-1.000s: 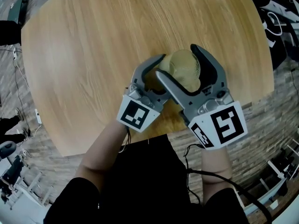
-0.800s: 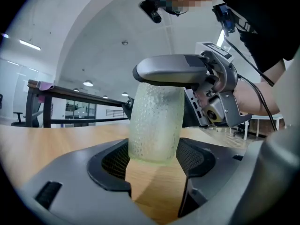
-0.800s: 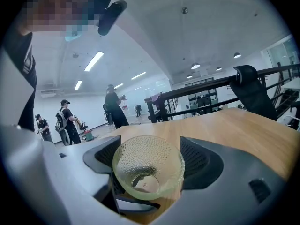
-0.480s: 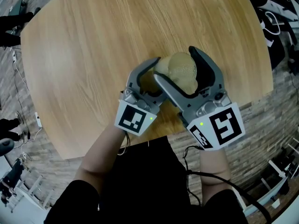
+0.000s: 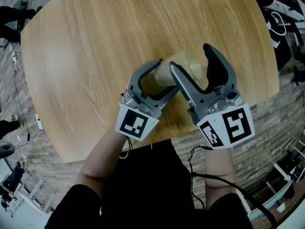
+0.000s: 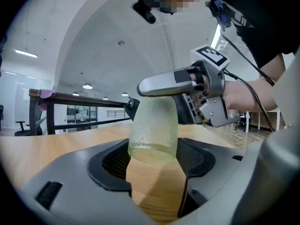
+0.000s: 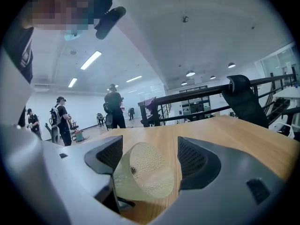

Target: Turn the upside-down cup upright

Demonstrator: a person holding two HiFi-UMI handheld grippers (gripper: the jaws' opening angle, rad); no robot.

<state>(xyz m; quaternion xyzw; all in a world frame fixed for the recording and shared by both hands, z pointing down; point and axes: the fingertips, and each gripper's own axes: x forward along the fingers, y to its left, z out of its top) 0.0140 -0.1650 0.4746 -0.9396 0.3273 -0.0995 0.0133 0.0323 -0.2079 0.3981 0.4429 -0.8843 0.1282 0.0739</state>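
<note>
A pale yellow-green dimpled cup (image 5: pixel 183 63) hangs tilted just above the round wooden table (image 5: pixel 95 46). My left gripper (image 5: pixel 167 76) is shut on it near the rim. In the left gripper view the cup (image 6: pixel 153 125) sits between the pads of the left gripper (image 6: pixel 153 161), mouth down towards the camera, with its shadow on the wood below. My right gripper (image 5: pixel 191 57) straddles the base end and is open. In the right gripper view the cup's closed base (image 7: pixel 143 177) faces the camera and leans on the left jaw of the right gripper (image 7: pixel 151 156). A gap shows on the other side. One right finger (image 6: pixel 164 85) lies across the top of the cup.
The table's near edge (image 5: pixel 119 144) runs just under both grippers, by the person's body. Dark gear and cables lie on the floor at the right (image 5: pixel 286 23). Several people (image 7: pixel 112 107) stand far off, and a black railing (image 7: pixel 197 95) lies beyond the table.
The cup has tipped from base-up onto a slant and sits lower between the jaws. The right gripper has shifted right and away from me. The left gripper has barely moved.
</note>
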